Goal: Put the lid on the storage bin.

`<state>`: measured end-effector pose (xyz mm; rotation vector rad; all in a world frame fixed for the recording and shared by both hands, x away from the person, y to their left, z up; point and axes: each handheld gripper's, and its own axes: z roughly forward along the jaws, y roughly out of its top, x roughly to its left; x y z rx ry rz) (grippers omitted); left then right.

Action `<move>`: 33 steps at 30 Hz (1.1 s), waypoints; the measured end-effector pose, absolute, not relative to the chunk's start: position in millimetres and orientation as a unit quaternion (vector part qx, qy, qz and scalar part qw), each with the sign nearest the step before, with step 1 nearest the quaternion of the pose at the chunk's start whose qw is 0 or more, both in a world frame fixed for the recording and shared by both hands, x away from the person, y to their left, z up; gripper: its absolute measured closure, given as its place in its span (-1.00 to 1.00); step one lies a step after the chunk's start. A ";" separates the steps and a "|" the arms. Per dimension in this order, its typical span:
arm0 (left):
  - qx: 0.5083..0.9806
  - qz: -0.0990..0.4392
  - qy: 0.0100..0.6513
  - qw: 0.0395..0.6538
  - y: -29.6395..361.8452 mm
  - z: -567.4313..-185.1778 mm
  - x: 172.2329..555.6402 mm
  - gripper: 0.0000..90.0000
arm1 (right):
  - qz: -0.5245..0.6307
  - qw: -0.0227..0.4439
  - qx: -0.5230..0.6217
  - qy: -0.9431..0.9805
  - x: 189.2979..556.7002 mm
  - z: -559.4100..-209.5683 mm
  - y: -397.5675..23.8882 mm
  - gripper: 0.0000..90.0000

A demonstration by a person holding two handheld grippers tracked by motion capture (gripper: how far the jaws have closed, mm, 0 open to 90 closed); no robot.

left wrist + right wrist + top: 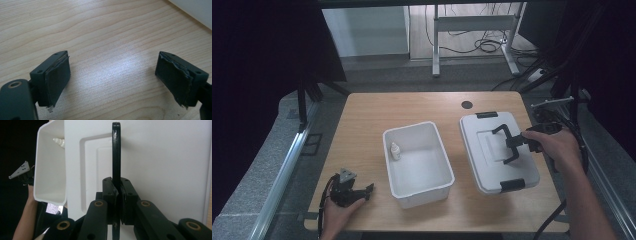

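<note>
A white lid [484, 167] with black latches lies flat on the right of the wooden table [367, 112]. Its black handle [502, 131] stands up from the middle, and my right gripper [513, 144] is shut on it. The right gripper view has both pads of the right gripper [118, 192] pressed on the thin handle [116, 150] over the lid [162, 165]. An open white bin [443, 165] sits mid-table with a small white bottle [395, 151] inside. My left gripper [363, 192] rests open at the front left, with bare wood between its jaws [112, 77].
A dark cable hole [467, 104] sits near the table's far edge. The bin's wall [197, 10] edges the left gripper view's top right. Beyond the table stand a metal desk frame [436, 45] and floor cables [484, 46]. The bin [50, 170] and bottle tip [59, 142] lie past the lid.
</note>
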<state>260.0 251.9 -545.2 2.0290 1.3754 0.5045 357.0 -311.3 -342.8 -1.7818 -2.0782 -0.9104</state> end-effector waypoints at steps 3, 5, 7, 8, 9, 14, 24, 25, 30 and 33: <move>0.770 0.191 0.522 0.314 251.9 -545.2 260.0 -0.72 | -0.315 0.131 -0.609 -0.716 356.0 -341.2 -308.5 0.88; 0.770 0.191 0.522 0.314 251.9 -545.2 260.0 -0.72 | -0.316 0.130 -0.607 -0.718 355.5 -340.4 -307.1 0.88; 0.770 0.191 0.522 0.314 251.9 -545.2 260.0 -0.72 | -0.317 0.130 -0.607 -0.717 355.2 -339.9 -306.2 0.88; 0.770 0.191 0.521 0.314 251.9 -545.2 260.0 -0.72 | -0.319 0.130 -0.605 -0.718 355.0 -339.1 -304.5 0.88; 0.770 0.191 0.521 0.314 251.9 -545.2 260.0 -0.72 | -0.320 0.133 -0.603 -0.718 355.0 -338.9 -303.9 0.88; 0.770 0.190 0.521 0.314 252.0 -545.1 260.0 -0.72 | -0.322 0.137 -0.600 -0.720 354.5 -337.5 -299.9 0.88; 0.772 0.189 0.519 0.314 252.0 -545.2 260.0 -0.73 | -0.326 0.138 -0.593 -0.724 351.8 -330.2 -284.5 0.88; 0.772 0.189 0.519 0.314 252.1 -545.2 260.1 -0.73 | -0.326 0.137 -0.591 -0.725 351.7 -330.0 -282.7 0.88; 0.772 0.189 0.519 0.314 252.0 -545.2 260.1 -0.73 | -0.324 0.142 -0.584 -0.730 352.0 -328.9 -274.0 0.88; 0.772 0.189 0.519 0.315 251.9 -545.2 260.2 -0.73 | -0.324 0.142 -0.582 -0.732 351.9 -327.7 -270.7 0.88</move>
